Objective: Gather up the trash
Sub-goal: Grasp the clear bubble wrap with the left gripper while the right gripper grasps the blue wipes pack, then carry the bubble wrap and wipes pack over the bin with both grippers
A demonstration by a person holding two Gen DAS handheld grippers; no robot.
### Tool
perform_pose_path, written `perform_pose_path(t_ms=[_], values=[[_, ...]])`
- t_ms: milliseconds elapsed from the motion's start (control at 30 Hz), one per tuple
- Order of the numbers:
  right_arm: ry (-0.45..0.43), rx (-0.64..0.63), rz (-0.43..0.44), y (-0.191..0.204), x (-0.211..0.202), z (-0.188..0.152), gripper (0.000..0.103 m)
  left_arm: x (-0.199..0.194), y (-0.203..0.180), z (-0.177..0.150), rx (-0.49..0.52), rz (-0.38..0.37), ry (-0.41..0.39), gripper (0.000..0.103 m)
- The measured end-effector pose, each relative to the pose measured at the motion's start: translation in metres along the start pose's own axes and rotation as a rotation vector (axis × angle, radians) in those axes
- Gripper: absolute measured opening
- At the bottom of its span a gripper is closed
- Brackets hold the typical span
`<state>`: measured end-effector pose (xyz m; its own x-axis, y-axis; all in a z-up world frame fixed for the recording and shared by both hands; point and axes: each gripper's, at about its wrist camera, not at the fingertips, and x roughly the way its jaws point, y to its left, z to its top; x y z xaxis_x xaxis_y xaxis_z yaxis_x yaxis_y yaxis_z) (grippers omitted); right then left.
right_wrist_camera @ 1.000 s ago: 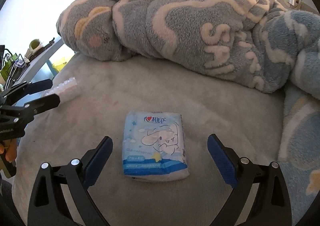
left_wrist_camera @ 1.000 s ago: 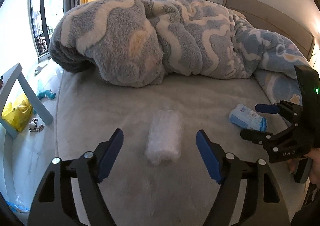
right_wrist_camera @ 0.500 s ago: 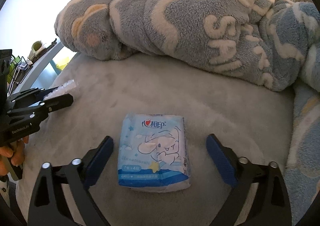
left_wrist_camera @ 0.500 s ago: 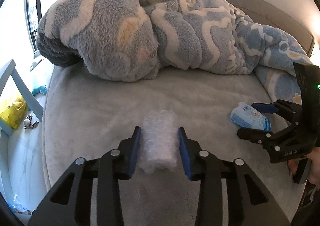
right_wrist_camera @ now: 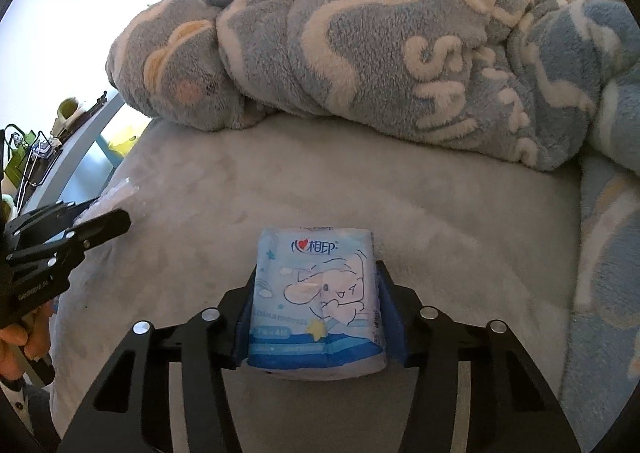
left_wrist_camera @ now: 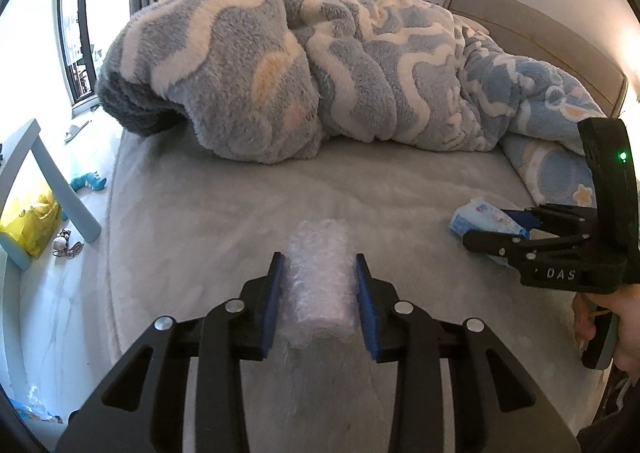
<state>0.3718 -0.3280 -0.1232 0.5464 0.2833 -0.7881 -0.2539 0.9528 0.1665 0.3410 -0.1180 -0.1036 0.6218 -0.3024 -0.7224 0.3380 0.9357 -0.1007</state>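
While you're holding both tools low over the bed, your left gripper is squeezing a roll of bubble wrap btwn its blue pads, w/ the roll's far end lying on the grey sheet. Your right gripper is closing its jaws on a blue tissue pack, pads pressing both sides & the wrapper bulging a bit; the pack is sitting on the bed, well apart from the roll. Behind both, a fluffy blue blanket is heaped across the mattress. Off the bed's left edge, a yellow bag is lying on the floor.
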Motion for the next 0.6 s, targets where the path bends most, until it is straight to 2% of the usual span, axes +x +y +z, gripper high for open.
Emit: perform_pose_path(t_ms=[200,600], values=[[-0.026,-0.007,-0.015,0.013,-0.014,-0.002,0.054,-0.021,0.007,-0.007,-0.022,-0.006,-0.009,0.036],[-0.068,-0.023,-0.04,0.063,-0.037,-0.016,0.054,-0.073,0.031,-0.036,-0.038,0.052,-0.01,0.036]])
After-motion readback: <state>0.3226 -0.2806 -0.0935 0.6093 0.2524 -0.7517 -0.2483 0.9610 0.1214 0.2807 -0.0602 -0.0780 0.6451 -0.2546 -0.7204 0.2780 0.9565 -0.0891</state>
